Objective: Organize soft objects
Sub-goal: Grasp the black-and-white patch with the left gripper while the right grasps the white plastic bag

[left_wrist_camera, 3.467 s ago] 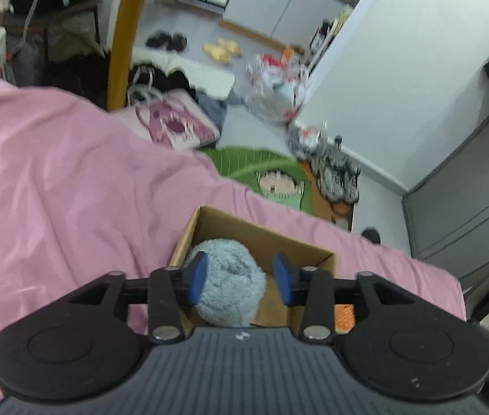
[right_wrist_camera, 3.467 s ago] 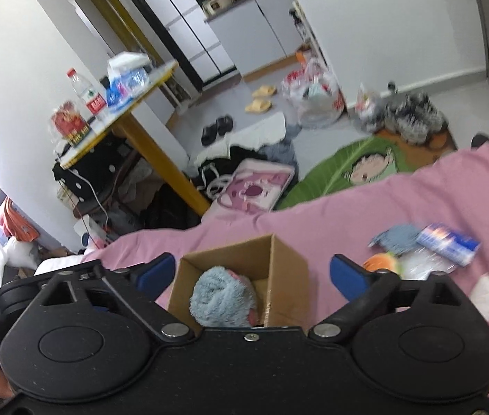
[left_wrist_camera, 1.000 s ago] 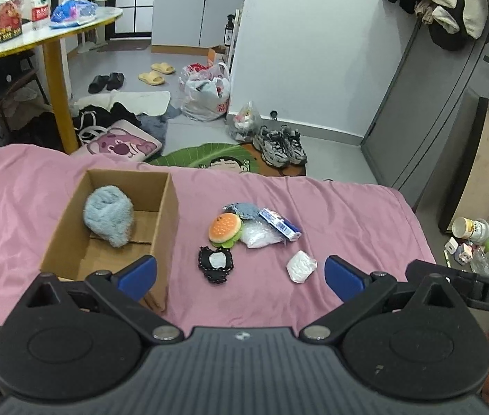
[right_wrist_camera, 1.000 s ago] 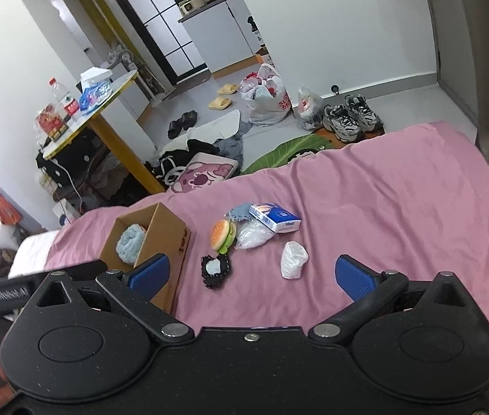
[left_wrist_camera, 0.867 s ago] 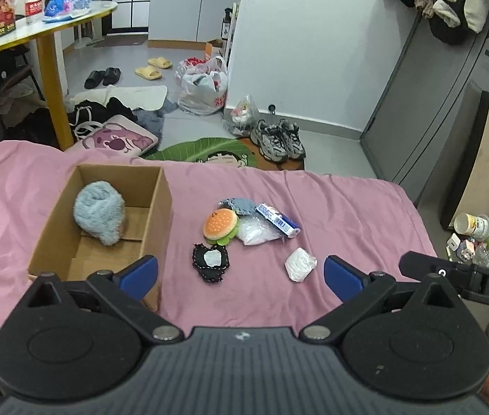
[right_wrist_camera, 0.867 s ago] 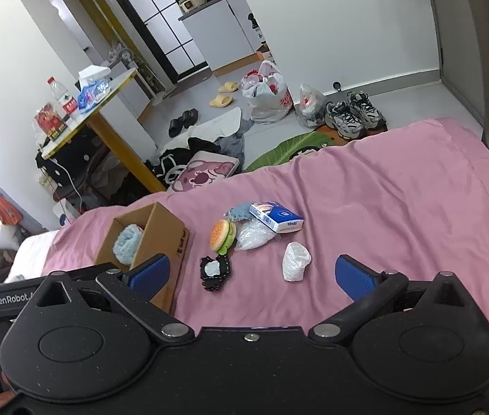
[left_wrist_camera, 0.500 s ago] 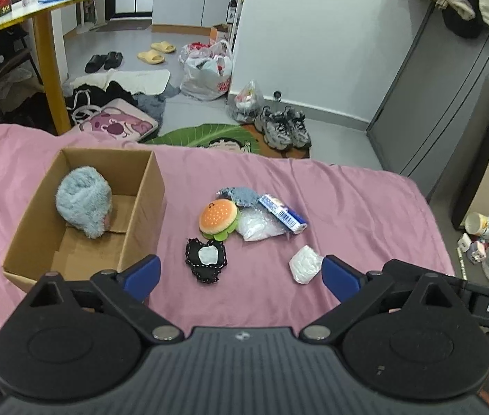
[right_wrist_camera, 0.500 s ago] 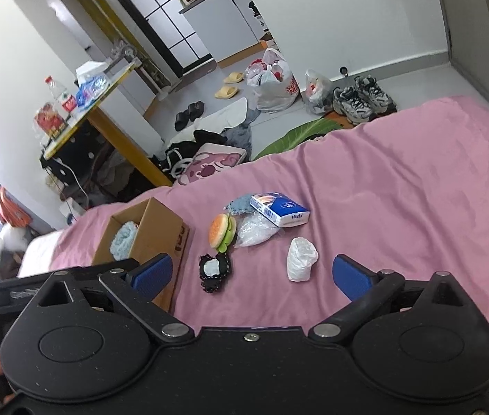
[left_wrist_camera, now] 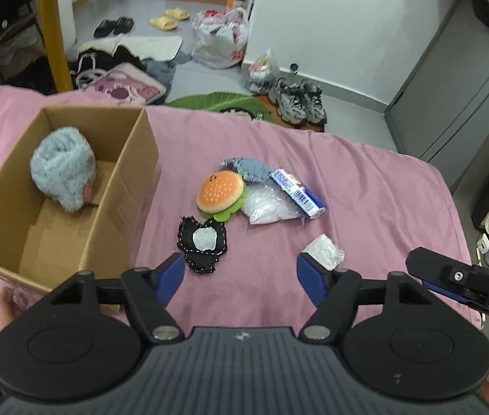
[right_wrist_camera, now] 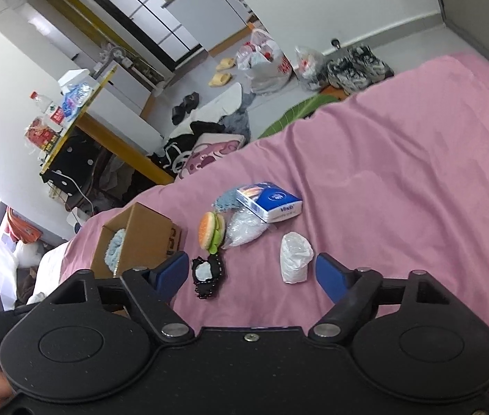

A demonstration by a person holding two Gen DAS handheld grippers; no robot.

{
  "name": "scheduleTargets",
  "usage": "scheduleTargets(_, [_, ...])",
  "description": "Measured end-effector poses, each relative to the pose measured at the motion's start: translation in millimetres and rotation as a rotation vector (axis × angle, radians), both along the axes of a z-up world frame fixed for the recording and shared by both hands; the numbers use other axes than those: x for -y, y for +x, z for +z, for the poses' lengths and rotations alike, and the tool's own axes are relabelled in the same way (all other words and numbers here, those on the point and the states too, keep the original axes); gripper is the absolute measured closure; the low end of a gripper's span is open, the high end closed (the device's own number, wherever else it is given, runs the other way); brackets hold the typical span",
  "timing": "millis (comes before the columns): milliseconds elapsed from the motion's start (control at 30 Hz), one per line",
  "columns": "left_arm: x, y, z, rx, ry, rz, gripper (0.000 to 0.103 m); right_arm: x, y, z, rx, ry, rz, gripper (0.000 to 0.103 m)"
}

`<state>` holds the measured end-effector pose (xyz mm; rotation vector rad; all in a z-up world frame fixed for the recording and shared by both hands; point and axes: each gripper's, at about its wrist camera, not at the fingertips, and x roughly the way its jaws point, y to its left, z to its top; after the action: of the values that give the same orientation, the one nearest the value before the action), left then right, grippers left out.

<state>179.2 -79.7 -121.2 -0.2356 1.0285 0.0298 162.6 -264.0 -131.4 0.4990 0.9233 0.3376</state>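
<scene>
Claws: left claw and right claw both hung over the pink bedsheet, blue pads spread and closing, nothing between either pair.

Left wrist view:
- Open brown cardboard box sat on the bed at 10 o'clock from the left claw. A fluffy grey-blue plush roll lay inside it against the far end.
- Black heart-shaped fabric patch with a white centre and dotted edge lay flat at 11 o'clock, just ahead of the left pad.
- Orange-and-green hamburger plush lay beyond the patch at 12 o'clock, near it but apart.
- Clear crinkled plastic bag touched the hamburger plush on its 3 o'clock side.
- Blue-and-white tissue packet rested on the far edge of that bag.
- Grey-blue knitted cloth lay behind the hamburger plush, touching the packet end.
- Small crumpled white plastic bag lay alone at 1 o'clock, just ahead of the right pad of the left claw.

Right wrist view:
- Small crumpled white plastic bag sat at 12 o'clock, slightly toward the right pad.
- Black patch lay at 11 o'clock, beside the left pad.
- Box stood at 10 o'clock.
</scene>
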Motion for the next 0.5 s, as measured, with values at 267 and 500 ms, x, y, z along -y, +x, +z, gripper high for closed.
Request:
scheduleTargets(267, [0, 18, -21, -0.045, 0.01, 0.02, 0.04, -8, 26, -24, -0.075, 0.011, 0.042, 0.041])
scheduleTargets(500, [3, 38, -38, -0.07, 0.03, 0.017, 0.042, -19, 45, -43, -0.144, -0.022, 0.061, 0.056])
